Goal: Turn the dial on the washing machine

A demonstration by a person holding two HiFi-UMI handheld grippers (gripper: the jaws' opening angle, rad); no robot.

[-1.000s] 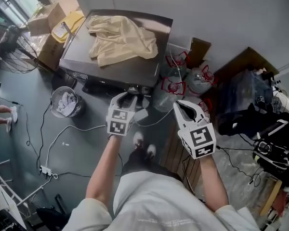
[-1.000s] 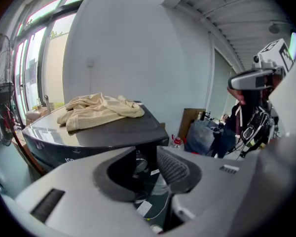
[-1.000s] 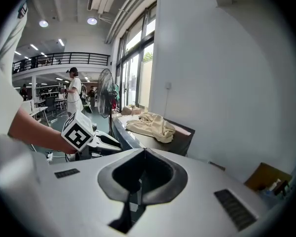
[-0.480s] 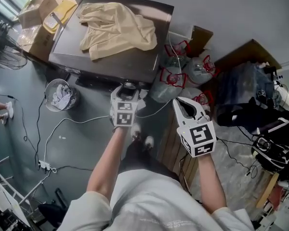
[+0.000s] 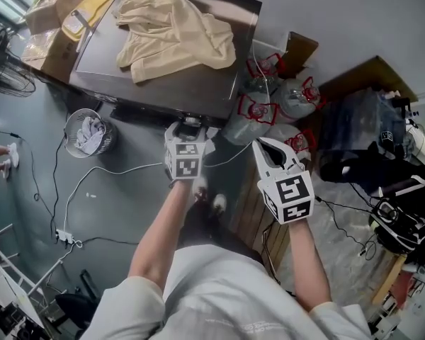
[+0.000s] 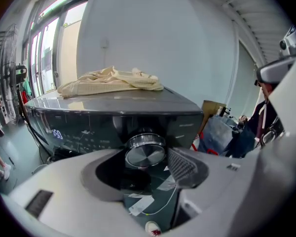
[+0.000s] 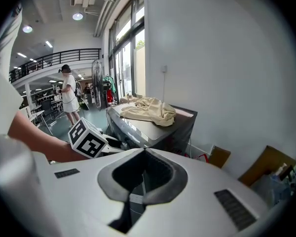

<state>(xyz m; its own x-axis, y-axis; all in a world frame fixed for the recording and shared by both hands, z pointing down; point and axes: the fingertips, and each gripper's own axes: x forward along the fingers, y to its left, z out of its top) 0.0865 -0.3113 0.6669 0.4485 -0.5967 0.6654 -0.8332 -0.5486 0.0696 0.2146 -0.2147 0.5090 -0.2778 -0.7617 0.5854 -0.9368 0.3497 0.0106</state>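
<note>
The dark grey washing machine [image 5: 163, 83] stands ahead with a cream cloth [image 5: 173, 37] lying on its lid. On its front panel is the round silver dial [image 6: 145, 151]. My left gripper [image 6: 145, 164] is held at that dial [image 5: 190, 124]. Its jaws are opening, with the dial between them and a gap on each side of it. In the head view my left gripper [image 5: 189, 129] sits right at the panel's edge. My right gripper [image 5: 269, 147] hangs to the right of the machine. My right gripper [image 7: 140, 191] is shut with nothing in it.
A wire basket [image 5: 88, 132] and white cables lie on the floor left of the machine. Large water jugs [image 5: 258, 112] crowd its right side. Cardboard boxes [image 5: 49, 20] and a fan [image 5: 3, 69] stand far left, black bags [image 5: 368, 154] at right. A person [image 7: 68, 98] stands in the distance.
My left gripper has rolled from a tilt to level at the dial and sits a little closer to the panel. My right gripper has hardly moved.
</note>
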